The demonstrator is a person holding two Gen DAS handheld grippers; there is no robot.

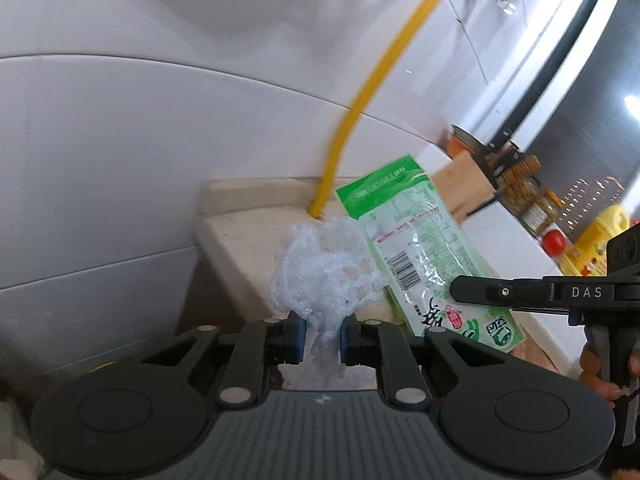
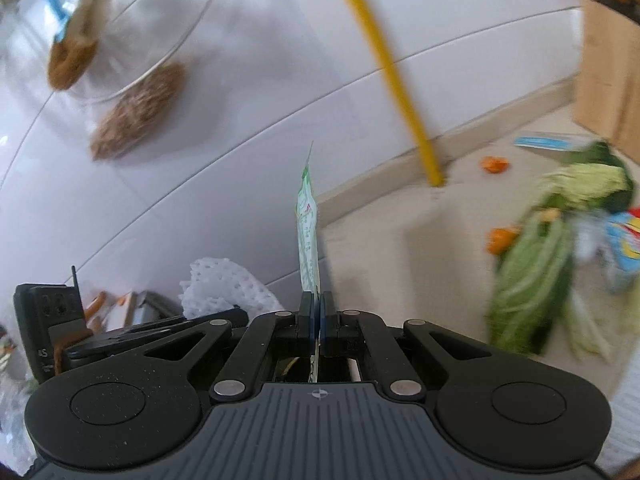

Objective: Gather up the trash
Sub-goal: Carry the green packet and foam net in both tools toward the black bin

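My left gripper [image 1: 323, 334] is shut on a crumpled white foam fruit net [image 1: 324, 272], which sticks up between its blue pads. My right gripper [image 2: 318, 316] is shut on a flat green snack wrapper [image 2: 308, 232], seen edge-on in the right wrist view. The left wrist view shows that wrapper [image 1: 420, 248] face-on with its barcode, pinched by the right gripper [image 1: 456, 294] coming in from the right. Both pieces hang in the air close together over the corner of a beige counter [image 1: 240, 232]. The net [image 2: 224, 284] and the left gripper [image 2: 238, 314] appear low left in the right wrist view.
A yellow pipe [image 1: 372, 80] rises from the counter along the white tiled wall. Vegetable scraps [image 2: 560, 240], orange peel bits [image 2: 495, 164] and a colourful packet [image 2: 624, 240] lie on the counter [image 2: 400, 264]. A wooden block [image 1: 464, 188], jars and a yellow bottle [image 1: 600, 240] stand further right.
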